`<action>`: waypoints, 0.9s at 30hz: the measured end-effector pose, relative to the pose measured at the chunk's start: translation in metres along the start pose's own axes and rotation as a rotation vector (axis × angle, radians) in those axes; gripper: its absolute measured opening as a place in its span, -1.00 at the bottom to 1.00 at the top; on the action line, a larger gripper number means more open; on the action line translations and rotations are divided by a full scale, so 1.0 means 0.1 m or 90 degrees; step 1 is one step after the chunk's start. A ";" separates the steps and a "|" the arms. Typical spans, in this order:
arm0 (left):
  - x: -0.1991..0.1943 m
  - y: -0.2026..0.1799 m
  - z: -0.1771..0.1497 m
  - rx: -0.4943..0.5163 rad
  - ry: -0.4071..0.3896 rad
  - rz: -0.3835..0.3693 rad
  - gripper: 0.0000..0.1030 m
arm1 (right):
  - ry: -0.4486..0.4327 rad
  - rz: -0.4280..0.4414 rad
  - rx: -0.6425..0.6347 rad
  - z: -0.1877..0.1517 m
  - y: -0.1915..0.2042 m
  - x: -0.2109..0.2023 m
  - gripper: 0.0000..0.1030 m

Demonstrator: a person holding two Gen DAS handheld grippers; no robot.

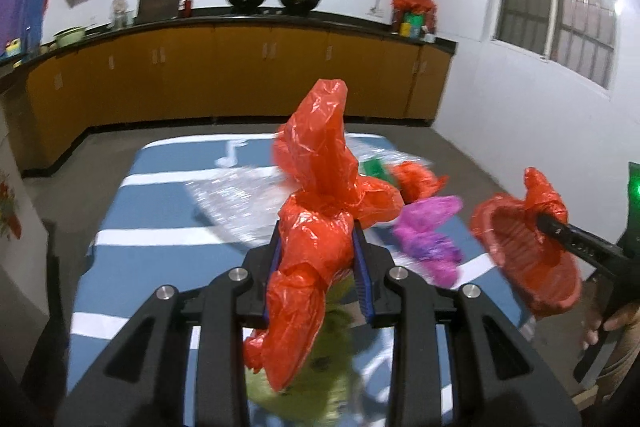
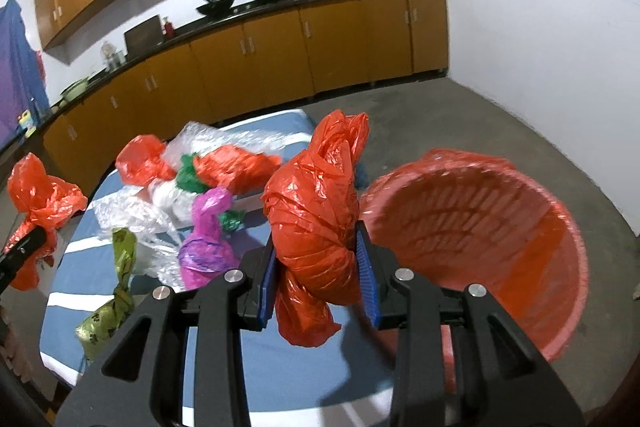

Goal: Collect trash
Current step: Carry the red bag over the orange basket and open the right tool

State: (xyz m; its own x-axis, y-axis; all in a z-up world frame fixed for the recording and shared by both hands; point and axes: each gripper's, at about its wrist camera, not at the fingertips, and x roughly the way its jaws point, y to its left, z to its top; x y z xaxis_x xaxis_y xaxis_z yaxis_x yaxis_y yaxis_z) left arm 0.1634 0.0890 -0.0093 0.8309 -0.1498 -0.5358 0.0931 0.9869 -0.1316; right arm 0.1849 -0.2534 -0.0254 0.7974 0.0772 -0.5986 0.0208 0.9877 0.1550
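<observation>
Left wrist view: left hand-held gripper (image 1: 318, 259) pinching a crumpled red plastic bag (image 1: 320, 187) between its blue pads, bag bulging above the fingers and trailing below them, clear of the bench (image 1: 160, 195). Blue-and-white striped cloth over the bench. Beneath the gripper, a green wrapper (image 1: 320, 367) near the bench's near edge. Toward the far right part of the bench: a magenta bag (image 1: 430, 235), clear bubble wrap (image 1: 236, 199), another red bag (image 1: 416, 179) and a scrap of green plastic (image 1: 374, 169), loosely heaped together. At the right edge, right hand-held gripper (image 1: 540, 219) clamped on a second red bag (image 1: 542, 195), in front of the red basket (image 1: 528, 267).

Right wrist view: right hand-held gripper (image 2: 318, 267) squeezing that second red bag (image 2: 320, 211) between its pads, held off the bench (image 2: 280, 359) near its right edge. Red basket (image 2: 480, 227) just beyond that edge, mouth tilted toward the camera, nothing visible inside. Magenta bag (image 2: 208, 243), green wrapper (image 2: 108, 307) and bubble wrap (image 2: 136, 219) lying on the cloth to the left. Left hand-held gripper (image 2: 36, 239) at the left margin, gripping its red bag (image 2: 40, 195).
</observation>
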 end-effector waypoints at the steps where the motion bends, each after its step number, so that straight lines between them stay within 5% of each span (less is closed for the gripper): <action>1: 0.00 -0.09 0.02 0.004 -0.002 -0.013 -0.39 | -0.005 -0.006 0.004 0.00 -0.05 -0.04 -0.31; 15: 0.39 -1.43 0.19 0.073 0.011 -0.180 -0.39 | -0.036 -0.086 0.081 0.03 -0.84 -0.36 -0.31; 27: 0.94 -2.23 0.08 0.112 0.067 -0.260 -0.39 | -0.042 -0.099 0.131 -0.01 -1.24 -0.31 -0.31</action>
State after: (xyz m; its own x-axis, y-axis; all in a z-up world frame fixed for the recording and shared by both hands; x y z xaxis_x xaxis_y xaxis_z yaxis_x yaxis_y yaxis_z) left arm 0.2253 -0.1448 -0.0242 0.6475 -0.5246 -0.5527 0.5004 0.8397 -0.2107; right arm 0.1565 -0.3782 -0.0267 0.8123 -0.0889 -0.5764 0.2629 0.9380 0.2257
